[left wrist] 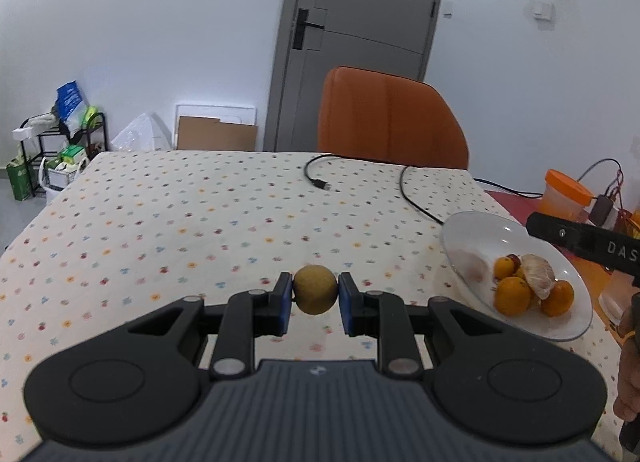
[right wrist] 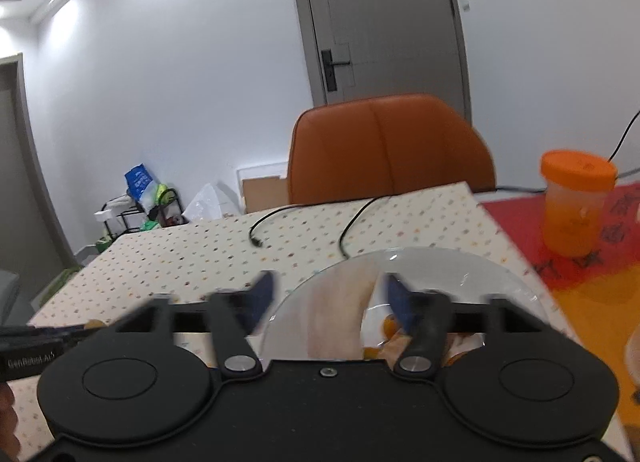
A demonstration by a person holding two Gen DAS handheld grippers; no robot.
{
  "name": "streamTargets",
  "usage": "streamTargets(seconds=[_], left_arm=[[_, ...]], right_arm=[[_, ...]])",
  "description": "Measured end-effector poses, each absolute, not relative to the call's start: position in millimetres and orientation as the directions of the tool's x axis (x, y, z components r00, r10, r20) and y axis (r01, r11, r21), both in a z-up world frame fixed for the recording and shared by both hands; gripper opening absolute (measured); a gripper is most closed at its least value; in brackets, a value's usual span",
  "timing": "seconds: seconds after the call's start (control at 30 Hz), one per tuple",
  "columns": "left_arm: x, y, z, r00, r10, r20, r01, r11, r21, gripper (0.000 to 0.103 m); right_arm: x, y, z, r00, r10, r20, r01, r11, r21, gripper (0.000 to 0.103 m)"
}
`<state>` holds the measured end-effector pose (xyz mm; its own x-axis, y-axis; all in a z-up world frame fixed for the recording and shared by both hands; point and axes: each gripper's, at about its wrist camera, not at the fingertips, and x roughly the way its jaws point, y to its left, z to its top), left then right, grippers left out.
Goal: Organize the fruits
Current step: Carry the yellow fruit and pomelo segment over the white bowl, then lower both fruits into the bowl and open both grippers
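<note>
Left tongs: clamped on brown fruit
Right tongs: wide, empty
Advice: carry level to glass plate, release low

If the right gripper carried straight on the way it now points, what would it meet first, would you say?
Most likely the glass bowl: the right gripper, jaws open and empty, points over its near rim. If it is angled high enough to clear the bowl, the orange chair lies beyond; depth is unclear.
</note>
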<state>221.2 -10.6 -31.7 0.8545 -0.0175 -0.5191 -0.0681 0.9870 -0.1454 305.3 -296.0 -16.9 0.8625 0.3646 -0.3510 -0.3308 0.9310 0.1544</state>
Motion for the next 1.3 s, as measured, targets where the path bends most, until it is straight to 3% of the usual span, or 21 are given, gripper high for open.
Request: streamTargets(seconds=[0.97, 1.3], left_arm=[[246.3, -116.1, -16.7, 0.847, -0.168, -0.504, 0.158, 0.985, -0.064, 0.023], [247.6, -126.1, -6.1, 0.858, -0.161, -0.488, 0.161, 0.986, -0.044, 0.027]], right_arm=[[270.1, -386.7, -31.9, 0.868, 0.323, -0.377, -0.221, 0.931, 0.289, 0.077], [263.2, -401.2, -39.0, 0.869, 0.319, -0.378, -0.199, 0.925, 0.324, 0.077]])
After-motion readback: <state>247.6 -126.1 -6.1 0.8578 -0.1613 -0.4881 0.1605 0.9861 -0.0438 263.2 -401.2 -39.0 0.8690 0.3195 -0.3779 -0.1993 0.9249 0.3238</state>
